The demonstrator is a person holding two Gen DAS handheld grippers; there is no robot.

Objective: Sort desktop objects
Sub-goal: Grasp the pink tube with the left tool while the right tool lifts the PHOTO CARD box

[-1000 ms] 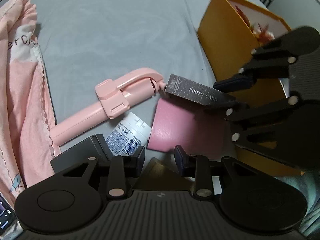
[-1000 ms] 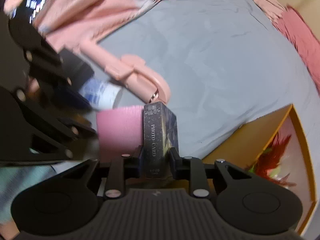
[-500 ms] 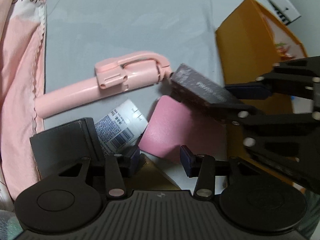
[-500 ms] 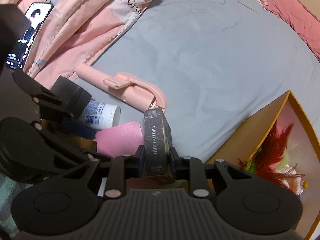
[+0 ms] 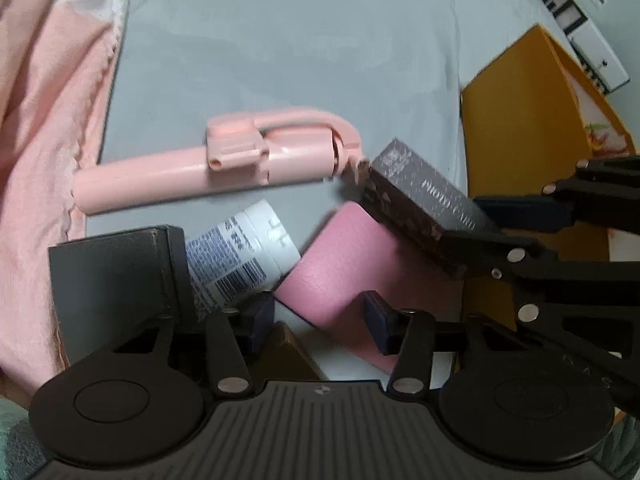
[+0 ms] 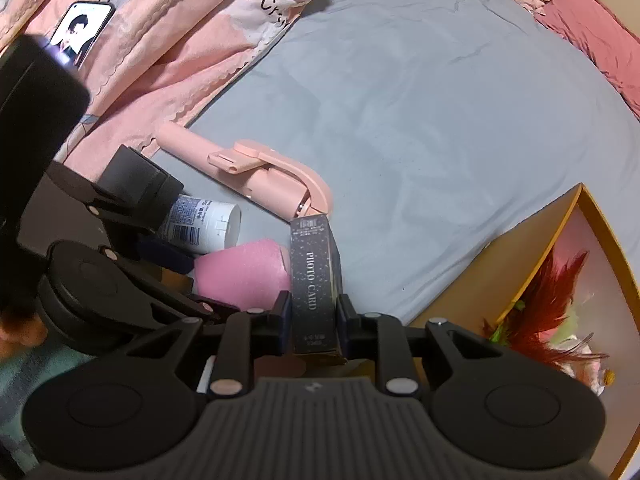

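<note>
Now the right gripper (image 6: 311, 314) has the dark photo-card box (image 6: 314, 280) clamped between its fingers and lifted clear of the pink foam piece (image 6: 244, 276) it lay against a second ago — ready, I judge, for the yellow box (image 6: 532, 256). Only the right view shows that box's feathery contents; the left gripper (image 5: 318, 316) hovers spread and empty.

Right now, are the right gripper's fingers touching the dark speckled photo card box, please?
Touching: the right wrist view shows the right gripper with both fingers pressed flat against the dark speckled photo card box, no gap.
</note>
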